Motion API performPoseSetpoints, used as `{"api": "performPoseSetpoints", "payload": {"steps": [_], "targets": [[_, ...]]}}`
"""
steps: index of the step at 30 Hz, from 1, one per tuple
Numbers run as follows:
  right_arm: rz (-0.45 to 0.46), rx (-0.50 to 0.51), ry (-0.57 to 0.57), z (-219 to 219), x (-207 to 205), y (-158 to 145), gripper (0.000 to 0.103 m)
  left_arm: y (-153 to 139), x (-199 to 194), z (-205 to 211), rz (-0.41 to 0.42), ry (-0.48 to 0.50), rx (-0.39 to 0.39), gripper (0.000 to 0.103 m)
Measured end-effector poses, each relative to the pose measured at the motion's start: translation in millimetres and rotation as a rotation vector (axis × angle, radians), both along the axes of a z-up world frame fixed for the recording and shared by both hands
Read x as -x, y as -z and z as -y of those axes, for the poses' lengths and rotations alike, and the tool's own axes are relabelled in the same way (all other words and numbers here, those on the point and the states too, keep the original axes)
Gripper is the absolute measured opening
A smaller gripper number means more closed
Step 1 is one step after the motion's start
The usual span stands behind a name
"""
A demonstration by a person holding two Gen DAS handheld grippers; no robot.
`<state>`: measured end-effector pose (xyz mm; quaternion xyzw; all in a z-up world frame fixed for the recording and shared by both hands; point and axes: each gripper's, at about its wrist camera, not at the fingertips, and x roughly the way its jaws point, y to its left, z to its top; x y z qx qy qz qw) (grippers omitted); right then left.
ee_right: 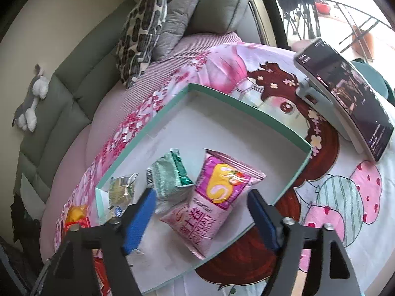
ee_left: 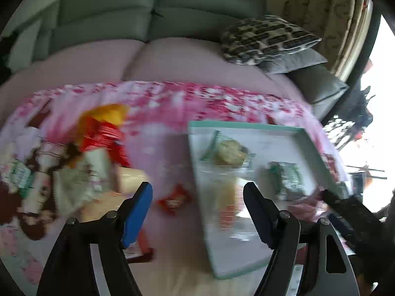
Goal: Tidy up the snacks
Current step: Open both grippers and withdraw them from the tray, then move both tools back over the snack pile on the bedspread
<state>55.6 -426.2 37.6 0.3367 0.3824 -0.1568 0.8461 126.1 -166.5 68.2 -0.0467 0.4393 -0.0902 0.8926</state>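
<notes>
Right claw (ee_right: 201, 213) is hanging spread wide over the near end of the tray (ee_right: 148, 123), nothing between its blue ribbed pads; the pink snack pouch (ee_right: 214, 197) is lying under the gap, inside the tray, apparently just set down. Left claw (ee_left: 197, 209) is also gaping and empty, hovering over the bed between the tray (ee_left: 246, 124) and the loose pile; its view is motion-blurred, so detail there is weak.

Risks, as I judge them: the pink pouch is puffy, glossy film, slippery, and it is leaning on the green packet (ee_right: 170, 175), so a low pass by the right claw could be dragging it or pushing the packet around. The tray looks like a light card lid with a thin teal rim, sitting on a soft bedsheet (ee_right: 333, 197), so a nudge on its near edge could be tipping or sliding it. The small red candy (ee_left: 174, 198) is lying flat on fabric just ahead of the left claw; it is thin and crinkly, so the pads may be pinching sheet along with it.

Farther out, a clear-wrapped cookie (ee_right: 122, 190) is resting by the tray's left wall. The heap of unsorted snacks (ee_left: 98, 148), red and yellow foil, is sitting left on the bed. A phone (ee_right: 345, 93) on a stand is propped beyond the tray, close enough for a wide swing to knock. Cushions (ee_right: 148, 32) and a grey sofa back are sitting behind.
</notes>
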Motion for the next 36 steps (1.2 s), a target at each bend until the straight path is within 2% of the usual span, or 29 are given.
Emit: {"api": "performPoseSetpoints", "payload": {"steps": [2, 5, 22, 26, 29, 36], "targets": [[0.003, 0.016, -0.007, -2.6, -0.4, -2.4, 0.091, -0.7, -0.1, -6.9, 0.017, -0.036, -0.056, 0.082], [0.014, 0.043, -0.019, -8.4, -2.7, -6.2, 0.103, -1.2, -0.6, -22.0, 0.024, -0.086, -0.1, 0.084], [0.069, 0.178, -0.154, -68.1, -22.1, -27.9, 0.103, -2.7, 7.2, -127.9, 0.007, -0.365, -0.121, 0.085], [0.122, 0.141, -0.194, -82.8, -22.9, -32.8, 0.103, -1.7, 11.0, -150.5, 0.012, -0.416, -0.137, 0.086], [0.141, 0.146, -0.245, -100.9, -24.1, -37.7, 0.103, -2.8, 15.3, -166.9, 0.021, -0.451, -0.125, 0.097], [0.168, 0.183, -0.405, -153.7, -33.5, -46.4, 0.103, -3.9, 25.8, -204.4, 0.019, -0.541, -0.112, 0.098]]}}
